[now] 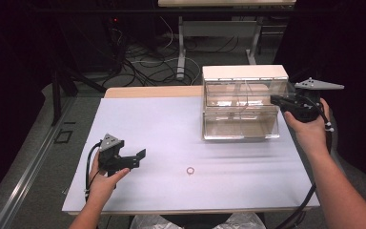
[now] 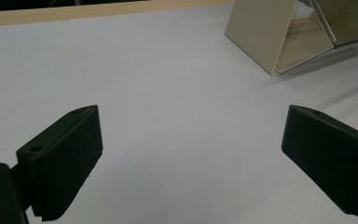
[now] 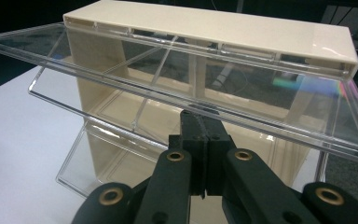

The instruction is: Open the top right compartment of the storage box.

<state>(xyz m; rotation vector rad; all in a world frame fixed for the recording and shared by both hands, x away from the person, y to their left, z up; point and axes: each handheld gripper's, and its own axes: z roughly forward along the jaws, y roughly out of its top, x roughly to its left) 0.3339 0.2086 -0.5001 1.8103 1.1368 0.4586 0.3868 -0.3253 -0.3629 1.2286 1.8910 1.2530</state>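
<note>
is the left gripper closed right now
No, in the left gripper view the left gripper has its jaws spread wide apart over the bare white table.

Bare forearms, no sleeves. Each hand carries a black plastic gripper: the left gripper (image 1: 140, 155) and right gripper (image 1: 274, 99) are each topped by a grey three-cornered plate with small holes and trail a black cable. Ribbed pads (image 2: 67, 175) line the blocky jaws; brass-coloured bushings (image 3: 111, 195) mark the linkage joints.

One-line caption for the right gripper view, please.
Right gripper, jaws together, at the tilted-open clear bin of a beige storage cabinet.
</note>
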